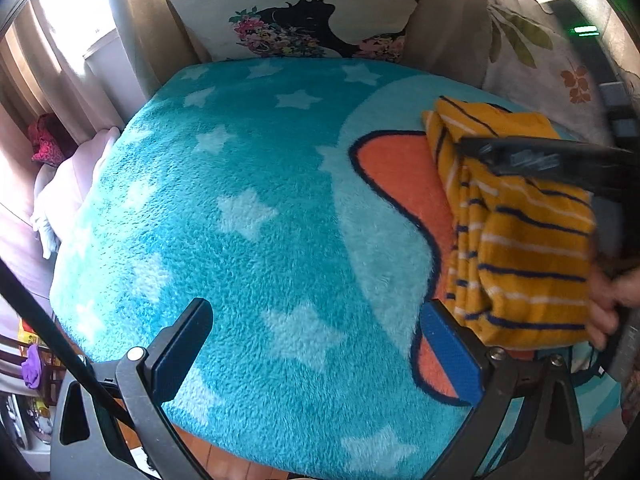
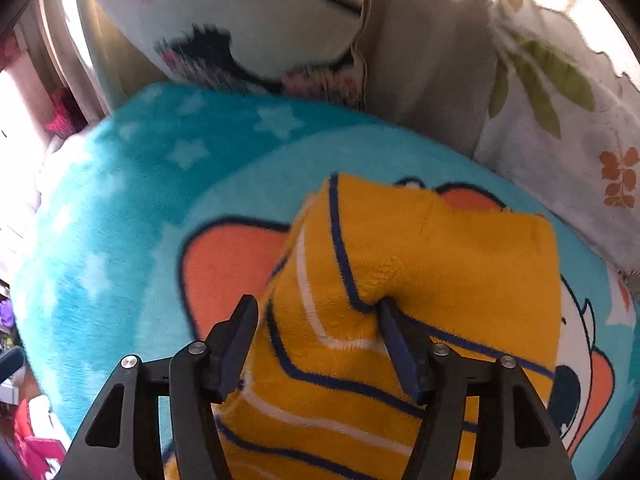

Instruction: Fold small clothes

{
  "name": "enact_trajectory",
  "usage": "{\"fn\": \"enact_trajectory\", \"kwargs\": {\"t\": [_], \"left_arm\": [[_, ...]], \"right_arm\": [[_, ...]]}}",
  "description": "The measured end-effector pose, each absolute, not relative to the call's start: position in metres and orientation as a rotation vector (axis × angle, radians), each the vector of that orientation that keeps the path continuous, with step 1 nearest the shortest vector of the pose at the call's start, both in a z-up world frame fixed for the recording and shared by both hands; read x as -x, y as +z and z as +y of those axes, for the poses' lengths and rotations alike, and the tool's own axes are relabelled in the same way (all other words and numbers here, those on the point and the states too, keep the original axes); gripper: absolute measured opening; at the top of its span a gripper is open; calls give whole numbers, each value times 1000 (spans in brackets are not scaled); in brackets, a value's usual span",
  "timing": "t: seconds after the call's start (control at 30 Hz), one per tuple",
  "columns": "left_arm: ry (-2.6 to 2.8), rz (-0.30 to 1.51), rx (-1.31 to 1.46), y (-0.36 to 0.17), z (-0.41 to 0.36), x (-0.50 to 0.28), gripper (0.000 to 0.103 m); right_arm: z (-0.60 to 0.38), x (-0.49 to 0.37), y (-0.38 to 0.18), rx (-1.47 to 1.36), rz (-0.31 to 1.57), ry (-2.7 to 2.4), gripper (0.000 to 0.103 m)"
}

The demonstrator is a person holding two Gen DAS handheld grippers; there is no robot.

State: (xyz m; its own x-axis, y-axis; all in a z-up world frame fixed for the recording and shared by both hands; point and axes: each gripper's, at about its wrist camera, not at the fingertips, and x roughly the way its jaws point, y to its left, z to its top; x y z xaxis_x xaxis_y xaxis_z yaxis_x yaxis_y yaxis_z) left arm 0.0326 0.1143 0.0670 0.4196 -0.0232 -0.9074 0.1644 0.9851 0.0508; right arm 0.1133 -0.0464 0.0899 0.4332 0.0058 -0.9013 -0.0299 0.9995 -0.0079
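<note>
A folded yellow garment (image 2: 440, 256) with navy and white stripes sits thick between the fingers of my right gripper (image 2: 318, 304), and both pads press into it. In the left wrist view the same garment (image 1: 528, 248) hangs at the right, under a black finger (image 1: 532, 158) of the right gripper, and a person's hand (image 1: 608, 304) grips the handle beside it. My left gripper (image 1: 316, 308) stands wide open over the turquoise star blanket (image 1: 240, 200), with nothing between its pads. The garment's lower edge lies just past the left gripper's right finger.
The blanket (image 2: 120, 200) carries an orange cartoon figure (image 1: 400, 176) under the garment. A white pillow with a floral print (image 1: 296, 8) leans at the back and a leaf-patterned cushion (image 1: 540, 68) at the back right. The blanket drops off at the left and near edges.
</note>
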Motion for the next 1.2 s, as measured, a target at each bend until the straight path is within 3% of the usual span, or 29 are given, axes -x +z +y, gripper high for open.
{"fn": "enact_trajectory", "kwargs": {"t": [0.23, 0.47, 0.6, 0.77, 0.97, 1.2], "left_arm": [[-167, 1136, -155, 65, 100, -43, 103], [-243, 1107, -182, 73, 70, -53, 103], [-308, 1075, -167, 86, 46, -64, 103], [-350, 1049, -196, 76, 10, -78, 103], [-345, 1216, -158, 29, -1, -96, 103], [-312, 1165, -164, 52, 1, -78, 103]], "right_arm": [[-92, -70, 134, -84, 1004, -92, 67], [-121, -12, 92, -40, 1097, -201, 66], [-114, 10, 98, 80, 1096, -196, 68], [-131, 26, 105, -7, 1105, -221, 68], [-144, 40, 108, -32, 1103, -272, 68], [-172, 58, 122, -96, 1073, -344, 70]]}}
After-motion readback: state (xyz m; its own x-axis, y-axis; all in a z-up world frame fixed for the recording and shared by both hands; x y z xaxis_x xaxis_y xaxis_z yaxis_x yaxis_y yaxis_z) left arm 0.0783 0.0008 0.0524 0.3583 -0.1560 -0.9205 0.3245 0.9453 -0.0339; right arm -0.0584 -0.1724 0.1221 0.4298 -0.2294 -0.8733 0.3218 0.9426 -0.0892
